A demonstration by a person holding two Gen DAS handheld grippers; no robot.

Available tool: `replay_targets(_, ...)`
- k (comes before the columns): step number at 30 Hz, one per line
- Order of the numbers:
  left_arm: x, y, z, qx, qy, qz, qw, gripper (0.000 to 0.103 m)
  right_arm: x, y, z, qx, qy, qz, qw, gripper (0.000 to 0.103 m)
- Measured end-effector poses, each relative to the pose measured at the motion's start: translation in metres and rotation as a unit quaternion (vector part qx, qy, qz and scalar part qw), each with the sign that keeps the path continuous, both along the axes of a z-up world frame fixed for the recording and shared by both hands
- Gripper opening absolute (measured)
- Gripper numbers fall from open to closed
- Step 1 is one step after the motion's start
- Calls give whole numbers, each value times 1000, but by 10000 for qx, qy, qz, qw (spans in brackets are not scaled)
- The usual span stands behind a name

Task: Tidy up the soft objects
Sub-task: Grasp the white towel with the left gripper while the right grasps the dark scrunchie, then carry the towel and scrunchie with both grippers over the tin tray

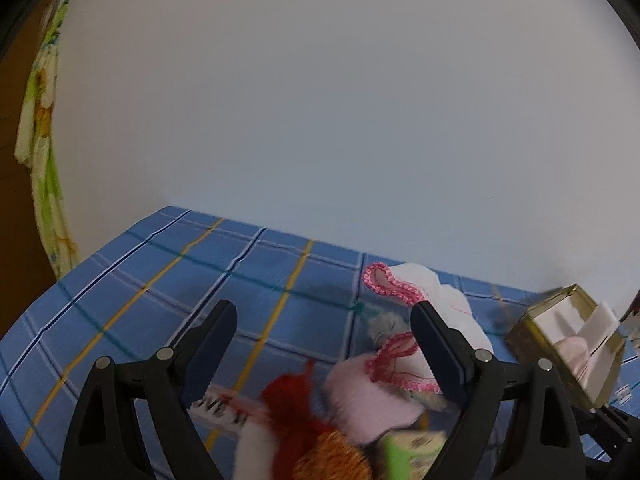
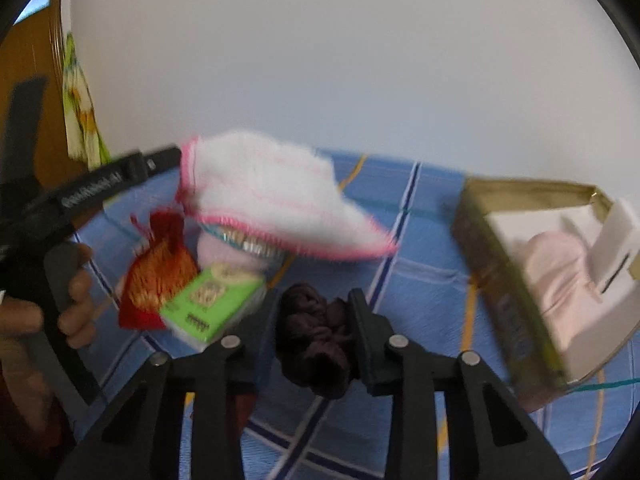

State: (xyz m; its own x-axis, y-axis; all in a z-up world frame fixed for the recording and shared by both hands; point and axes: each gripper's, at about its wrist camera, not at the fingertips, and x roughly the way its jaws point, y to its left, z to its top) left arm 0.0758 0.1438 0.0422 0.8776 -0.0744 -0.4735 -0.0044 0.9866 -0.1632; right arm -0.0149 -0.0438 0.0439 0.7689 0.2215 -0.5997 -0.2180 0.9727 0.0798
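R tool (image 2: 314, 320) clamped on dark scrunchie (image 2: 316, 340) over blue checked cloth (image 2: 420, 292); L tool (image 1: 324, 328) fingers apart, empty, near white cloth (image 1: 440, 300).

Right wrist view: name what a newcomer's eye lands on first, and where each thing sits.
The white towel with pink edging stands out, lifted above the blue checked bedsheet left of centre. Low in the middle, the right gripper is shut on a dark crumpled cloth. At the right edge sits an open gold box with a pale pink item inside.
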Motion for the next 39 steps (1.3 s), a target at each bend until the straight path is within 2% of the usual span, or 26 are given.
replay_targets(3,13,-13,3,16,83,-185,9998,91,-3,-13,7,68,-227,-171,9996,34)
replay_targets(8,11,-19,2,165,45,-184,9997,91,1,-32,3,449,16,-185,9988,34)
replay_targets(11,5,-18,12,84,-54,-201,9997,91,0,-36,9,523,-17,-163,9985,34)
replay_targets(15,1,-25,24,12,-119,-579,9983,91,-8,-33,19,570,-235,-119,9980,34)
replay_targets(18,-14,-30,38,268,-418,-715,9962,91,-14,-38,25,441,-407,-173,9980,34)
replay_targets(20,-25,-28,49,497,-592,-583,9953,91,-16,-44,26,355,-460,-193,9981,34)
replay_targets(22,-28,-29,56,551,-599,-489,9955,91,-17,-53,25,350,-440,-224,9982,34)
replay_targets(27,-12,-66,47,926,-251,-759,9925,91,-14,-66,21,267,-332,-388,9983,34)
replay_targets(29,4,-94,28,1290,176,-805,9882,91,-14,-67,23,296,-349,-393,9982,34)
replay_targets(32,27,-118,-2,1602,783,-690,9816,91,-15,-67,23,168,-427,-471,9978,34)
replay_targets(36,55,-125,-31,1627,1394,-354,9761,91,-14,-70,23,199,-400,-516,9977,34)
replay_targets(39,61,-124,-41,1707,1430,-185,9747,91,-12,-72,22,214,-349,-545,9977,34)
